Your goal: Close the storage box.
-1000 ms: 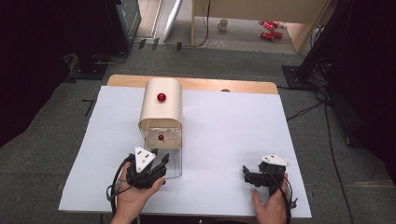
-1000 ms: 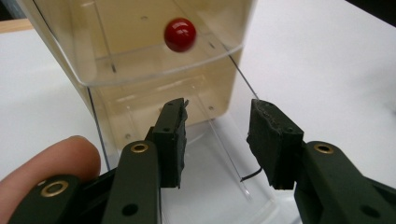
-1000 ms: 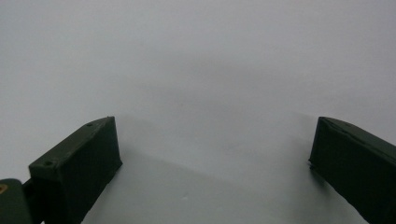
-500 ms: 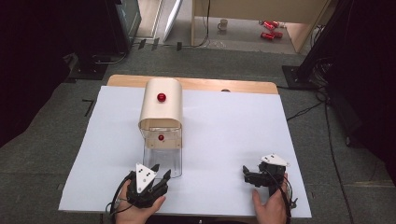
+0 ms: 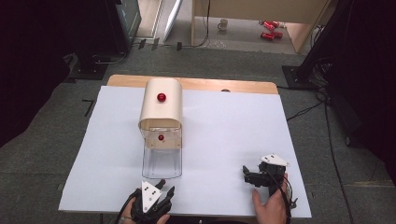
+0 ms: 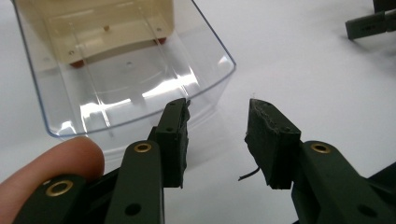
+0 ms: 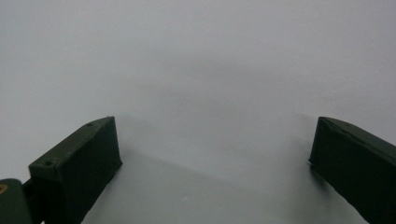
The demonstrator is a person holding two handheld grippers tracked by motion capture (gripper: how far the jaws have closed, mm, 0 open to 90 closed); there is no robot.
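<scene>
Clear drawer (image 5: 161, 161) pulled out of cream box (image 5: 161, 105) with red knob (image 5: 161, 97), resting on white sheet (image 5: 224, 121) just ahead of left gripper (image 5: 164, 188). Left gripper (image 6: 217, 126) jaws spread, empty, drawer's front edge (image 6: 140, 119) just beyond the left jaw tip, fingertip (image 6: 49, 163) beside it. Right gripper (image 5: 246, 174) well off to the side, jaws wide apart over bare sheet (image 7: 196, 70), gripping nothing.

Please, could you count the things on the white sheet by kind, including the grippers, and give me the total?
Cream box with rounded top: 1
Clear plastic drawer, pulled out of the box: 1
Red knobs, top and front: 2
Grippers, left gripper and right gripper: 2
Total: 6
</scene>
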